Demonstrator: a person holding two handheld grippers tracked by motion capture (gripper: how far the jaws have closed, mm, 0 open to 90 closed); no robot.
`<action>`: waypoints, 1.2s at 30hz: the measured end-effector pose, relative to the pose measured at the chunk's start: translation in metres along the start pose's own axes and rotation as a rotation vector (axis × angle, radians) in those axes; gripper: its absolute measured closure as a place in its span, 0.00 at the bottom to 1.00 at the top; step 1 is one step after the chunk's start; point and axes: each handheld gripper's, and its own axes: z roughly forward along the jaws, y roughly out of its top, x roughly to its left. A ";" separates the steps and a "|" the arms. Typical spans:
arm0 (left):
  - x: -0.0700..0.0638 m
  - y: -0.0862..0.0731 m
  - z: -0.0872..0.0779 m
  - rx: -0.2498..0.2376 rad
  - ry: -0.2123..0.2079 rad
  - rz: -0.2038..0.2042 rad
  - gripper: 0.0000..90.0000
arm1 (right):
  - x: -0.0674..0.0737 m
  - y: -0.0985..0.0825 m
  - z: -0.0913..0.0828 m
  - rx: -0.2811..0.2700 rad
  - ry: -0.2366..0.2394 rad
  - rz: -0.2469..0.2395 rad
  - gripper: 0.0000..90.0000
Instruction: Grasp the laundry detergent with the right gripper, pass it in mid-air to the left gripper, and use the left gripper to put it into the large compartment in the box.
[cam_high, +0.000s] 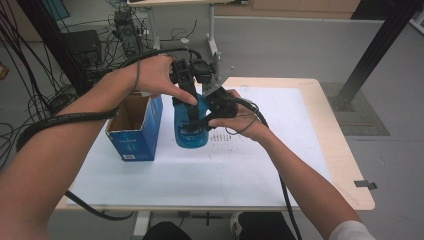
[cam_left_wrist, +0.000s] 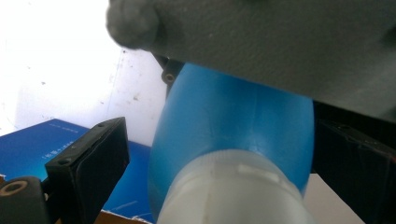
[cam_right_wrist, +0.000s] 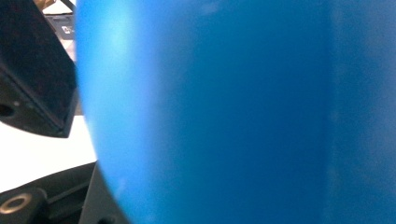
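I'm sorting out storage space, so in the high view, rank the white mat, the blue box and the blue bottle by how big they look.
1. white mat
2. blue box
3. blue bottle, partly hidden by the grippers

Translucent blue plastic bottle (cam_high: 191, 131) stands upright on the white sheet covering the pale wooden table (cam_high: 327, 135) — both grippers on it. Left gripper (cam_high: 188, 107) comes down from above at the bottle's upper part; right gripper (cam_high: 212, 112) clamps its right side. Open blue cardboard box (cam_high: 136, 131) stands just left of the bottle — a narrow gap between them.
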 end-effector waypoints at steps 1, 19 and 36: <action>0.000 0.000 0.000 -0.001 -0.001 -0.001 0.06 | 0.000 0.000 0.000 0.000 0.000 0.001 0.48; 0.001 -0.001 -0.001 -0.009 0.001 0.000 0.07 | -0.001 -0.001 0.000 0.007 -0.006 0.001 0.48; 0.000 0.000 -0.002 -0.013 -0.002 0.002 0.07 | 0.000 -0.001 -0.002 0.000 -0.007 0.004 0.48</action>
